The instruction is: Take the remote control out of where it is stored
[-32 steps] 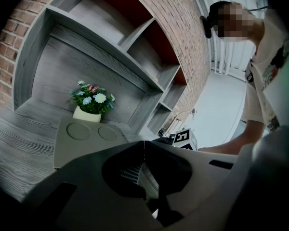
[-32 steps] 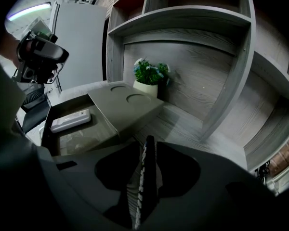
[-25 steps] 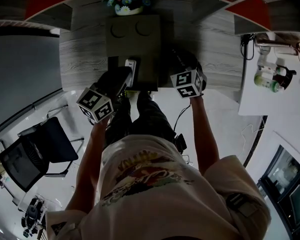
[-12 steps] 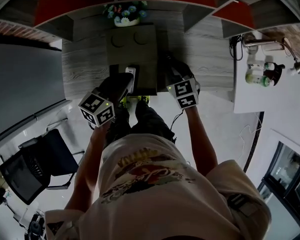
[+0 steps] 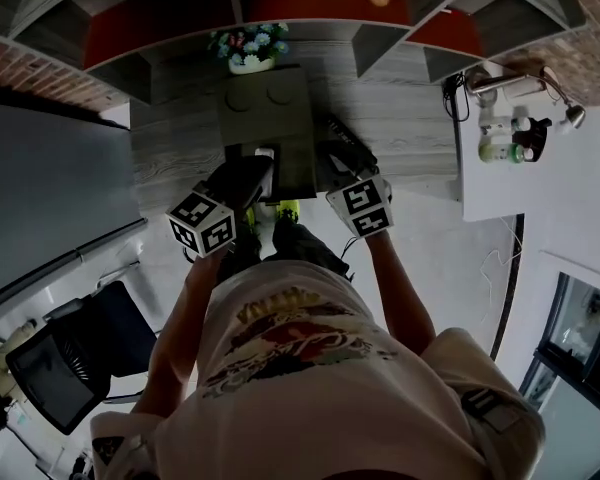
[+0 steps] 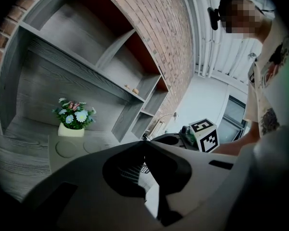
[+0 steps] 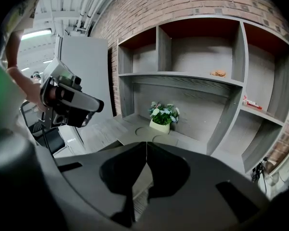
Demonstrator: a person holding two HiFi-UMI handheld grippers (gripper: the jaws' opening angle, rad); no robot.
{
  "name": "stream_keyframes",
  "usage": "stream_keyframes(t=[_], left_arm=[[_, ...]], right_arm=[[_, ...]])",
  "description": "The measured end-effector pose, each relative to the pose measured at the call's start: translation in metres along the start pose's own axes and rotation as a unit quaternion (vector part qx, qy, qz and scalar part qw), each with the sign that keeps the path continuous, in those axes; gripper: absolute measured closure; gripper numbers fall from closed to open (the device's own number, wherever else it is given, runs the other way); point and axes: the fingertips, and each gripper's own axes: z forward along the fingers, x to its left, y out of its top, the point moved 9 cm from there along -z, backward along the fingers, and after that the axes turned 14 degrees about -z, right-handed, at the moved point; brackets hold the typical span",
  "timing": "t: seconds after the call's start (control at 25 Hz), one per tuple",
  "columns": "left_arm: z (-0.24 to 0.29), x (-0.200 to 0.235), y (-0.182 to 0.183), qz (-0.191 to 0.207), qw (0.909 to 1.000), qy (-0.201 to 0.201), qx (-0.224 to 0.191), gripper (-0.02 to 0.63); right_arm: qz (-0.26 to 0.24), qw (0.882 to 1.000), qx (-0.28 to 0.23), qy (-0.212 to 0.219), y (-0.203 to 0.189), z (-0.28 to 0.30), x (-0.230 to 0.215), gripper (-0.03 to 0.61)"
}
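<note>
Bare desk (image 5: pixel 170 138) either side of box (image 5: pixel 270 108), flower pot (image 5: pixel 245 56) behind, shelves (image 7: pixel 183 76) overhead

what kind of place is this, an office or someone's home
Most likely an office or studio rather than a home, though that is a guess. It has a brick wall fitted with built-in grey shelving, a black office chair on a pale floor, and a small pot of flowers as decoration.
</note>
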Motion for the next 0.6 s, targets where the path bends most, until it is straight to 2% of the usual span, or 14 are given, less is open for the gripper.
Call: stream_keyframes(t=[0.32,0.6], left_arm=[[-0.016,0.001,0.008,0.016,0.9995,-0.028,0.000,0.607],[-0.038,0.005,0.013,0.015,0.9993,-0.033,-0.013,0.607]], right_arm=[[0.010,1.000,-0.007,-0.021,0.024,-0.012,0.024,0.566],[0.006,0.999,-0.019,-0.036,0.044,-0.020,0.045,0.566]])
